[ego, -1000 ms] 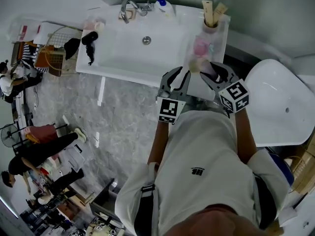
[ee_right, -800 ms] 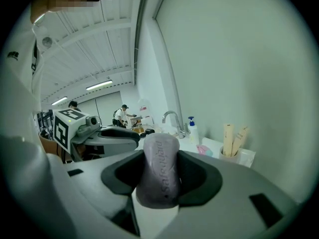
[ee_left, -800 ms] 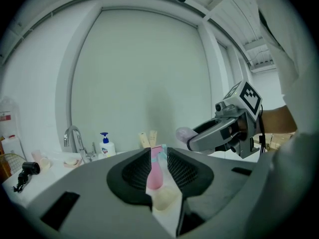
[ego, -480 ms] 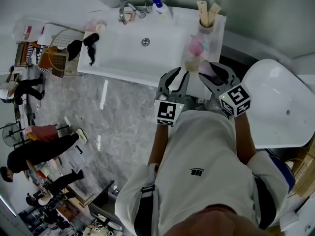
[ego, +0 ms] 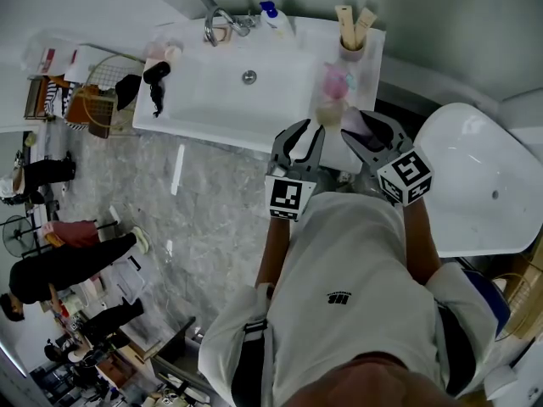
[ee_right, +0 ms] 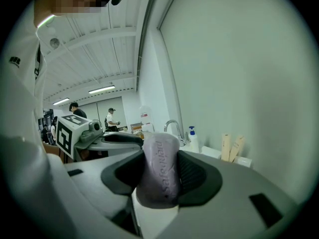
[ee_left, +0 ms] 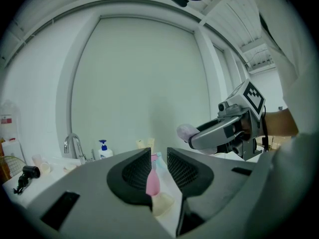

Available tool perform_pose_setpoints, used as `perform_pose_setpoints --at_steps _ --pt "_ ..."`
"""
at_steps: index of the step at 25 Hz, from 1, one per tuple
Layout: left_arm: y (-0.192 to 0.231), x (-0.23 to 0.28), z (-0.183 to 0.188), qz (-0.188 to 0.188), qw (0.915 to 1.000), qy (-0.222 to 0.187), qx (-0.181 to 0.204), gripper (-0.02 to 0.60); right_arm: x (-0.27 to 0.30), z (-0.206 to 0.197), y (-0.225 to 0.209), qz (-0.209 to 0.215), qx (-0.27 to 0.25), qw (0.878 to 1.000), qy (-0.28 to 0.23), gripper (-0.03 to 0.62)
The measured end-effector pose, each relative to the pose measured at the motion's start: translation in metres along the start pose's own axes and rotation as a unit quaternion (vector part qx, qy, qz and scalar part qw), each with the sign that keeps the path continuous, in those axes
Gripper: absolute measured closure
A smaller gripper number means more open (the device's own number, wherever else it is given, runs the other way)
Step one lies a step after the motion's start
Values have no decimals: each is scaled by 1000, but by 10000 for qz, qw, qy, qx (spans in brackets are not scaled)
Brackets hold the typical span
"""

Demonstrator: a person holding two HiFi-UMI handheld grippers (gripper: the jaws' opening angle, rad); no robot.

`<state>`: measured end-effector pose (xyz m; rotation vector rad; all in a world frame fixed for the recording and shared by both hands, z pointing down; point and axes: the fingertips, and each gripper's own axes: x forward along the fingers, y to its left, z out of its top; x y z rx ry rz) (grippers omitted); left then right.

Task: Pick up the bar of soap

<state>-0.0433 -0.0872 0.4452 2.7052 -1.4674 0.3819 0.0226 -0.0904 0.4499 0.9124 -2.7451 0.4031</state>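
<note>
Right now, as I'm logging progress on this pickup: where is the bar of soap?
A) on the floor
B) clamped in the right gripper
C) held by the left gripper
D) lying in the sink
B: the right gripper view shows the pale purple bar of soap squeezed between the jaws of the right gripper, while the left gripper is open and empty.

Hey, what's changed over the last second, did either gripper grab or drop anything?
Nothing was grabbed or let go. The right gripper stays shut on the bar of soap, the left gripper stays open and empty, both hardly moving beside the sink. Only the people walking at the far left shifted.
</note>
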Motion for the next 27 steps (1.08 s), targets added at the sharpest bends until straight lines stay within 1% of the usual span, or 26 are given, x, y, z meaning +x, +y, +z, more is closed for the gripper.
perform_pose_setpoints --at_steps 3,12,27 --pt "1 -1 -2 21 10000 22 -25 469 0 -1 0 6 -56 10000 33 375" --pt "2 -5 -7 87 9999 86 -75 469 2 -5 -1 42 -7 10000 71 375" --pt "1 5 -5 180 9998 87 -21 469 4 0 -12 150 -49 9999 -8 375"
